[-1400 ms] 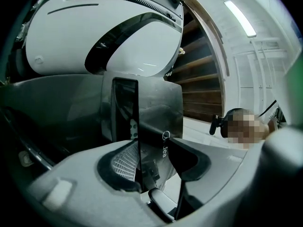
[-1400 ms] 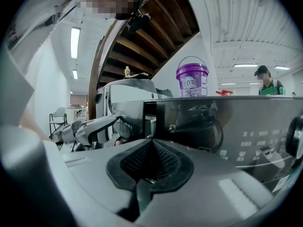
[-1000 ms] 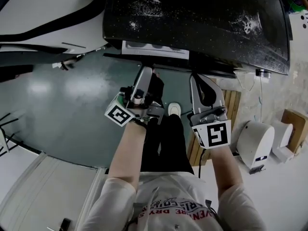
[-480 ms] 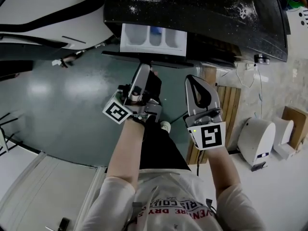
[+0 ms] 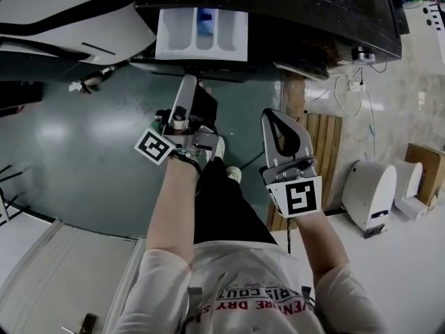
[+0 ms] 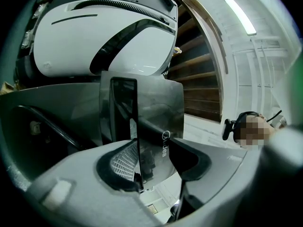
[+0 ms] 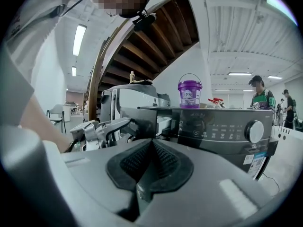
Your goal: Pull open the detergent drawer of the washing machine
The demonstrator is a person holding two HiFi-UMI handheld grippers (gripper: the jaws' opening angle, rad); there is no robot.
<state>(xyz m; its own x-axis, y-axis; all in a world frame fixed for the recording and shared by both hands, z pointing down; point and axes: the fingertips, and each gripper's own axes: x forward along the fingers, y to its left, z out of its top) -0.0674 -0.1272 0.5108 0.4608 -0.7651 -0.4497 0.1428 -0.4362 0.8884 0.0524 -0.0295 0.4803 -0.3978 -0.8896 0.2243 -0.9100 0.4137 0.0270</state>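
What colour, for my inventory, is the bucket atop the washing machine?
Purple; the bucket shows best in the right gripper view.

The detergent drawer (image 5: 201,37) is found projecting from the washing machine (image 5: 313,12) at 12 o'clock. The left gripper (image 5: 188,88) is placed just before it, and the right gripper (image 5: 278,120) at 4 o'clock.

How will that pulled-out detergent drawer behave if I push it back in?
The detergent drawer looks like rigid moulded plastic, so it should probably slide straight rather than flex. Its glossy front, held in the left gripper, may be slippery.
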